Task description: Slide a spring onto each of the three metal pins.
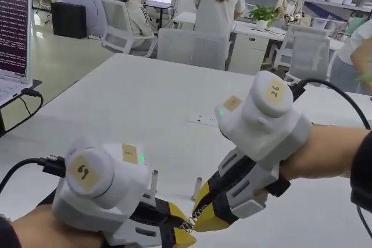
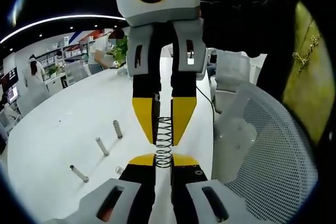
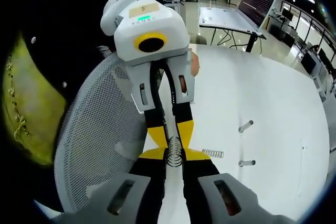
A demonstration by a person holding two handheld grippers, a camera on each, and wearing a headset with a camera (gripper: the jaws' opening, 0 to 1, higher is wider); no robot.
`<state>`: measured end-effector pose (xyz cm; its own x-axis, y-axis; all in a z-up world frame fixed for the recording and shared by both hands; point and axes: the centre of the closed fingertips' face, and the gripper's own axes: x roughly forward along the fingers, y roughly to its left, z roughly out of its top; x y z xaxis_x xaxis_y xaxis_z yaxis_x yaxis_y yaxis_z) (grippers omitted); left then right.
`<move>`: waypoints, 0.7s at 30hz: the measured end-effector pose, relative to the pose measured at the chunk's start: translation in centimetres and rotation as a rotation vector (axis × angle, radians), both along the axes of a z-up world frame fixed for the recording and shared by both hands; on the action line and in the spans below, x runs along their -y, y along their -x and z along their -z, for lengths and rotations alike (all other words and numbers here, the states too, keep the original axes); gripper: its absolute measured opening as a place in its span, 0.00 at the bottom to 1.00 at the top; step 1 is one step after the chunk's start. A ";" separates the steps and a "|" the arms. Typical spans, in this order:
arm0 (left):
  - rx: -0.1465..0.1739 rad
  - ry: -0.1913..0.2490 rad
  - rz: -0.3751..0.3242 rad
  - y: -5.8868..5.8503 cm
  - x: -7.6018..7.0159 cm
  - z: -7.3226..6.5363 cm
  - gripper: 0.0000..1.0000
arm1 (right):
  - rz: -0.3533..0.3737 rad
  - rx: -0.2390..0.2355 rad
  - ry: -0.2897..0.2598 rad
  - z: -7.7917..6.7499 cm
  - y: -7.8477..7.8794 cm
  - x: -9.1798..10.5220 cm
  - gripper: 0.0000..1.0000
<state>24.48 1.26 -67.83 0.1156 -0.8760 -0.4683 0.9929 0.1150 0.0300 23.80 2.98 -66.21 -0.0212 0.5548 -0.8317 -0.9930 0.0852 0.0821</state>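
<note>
A small metal spring point(image 2: 164, 142) hangs in the air between the two grippers, each holding one end. My left gripper point(image 2: 164, 161) is shut on its near end, and my right gripper point(image 3: 173, 156) is shut on the other end point(image 3: 174, 149). In the head view the left gripper point(image 1: 180, 233) and right gripper point(image 1: 200, 216) meet tip to tip low over the white table point(image 1: 145, 103), with the spring point(image 1: 189, 223) between them. Three upright metal pins point(image 2: 102, 146) stand in a row; the farthest pin point(image 2: 117, 128) looks ribbed. Two pins point(image 1: 154, 179) stand just beyond the grippers. A loose spring point(image 3: 212, 153) lies on the table.
A white mesh chair back point(image 2: 262, 145) stands close beside the grippers. A laptop point(image 1: 13, 33) with a cable sits at the table's left edge. A small label point(image 1: 202, 120) lies mid-table. People, chairs and desks fill the far room.
</note>
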 end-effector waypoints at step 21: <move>-0.014 0.066 -0.021 -0.6 0.3 -1.1 0.01 | 0.003 0.015 -0.016 -0.3 -0.5 -0.3 0.09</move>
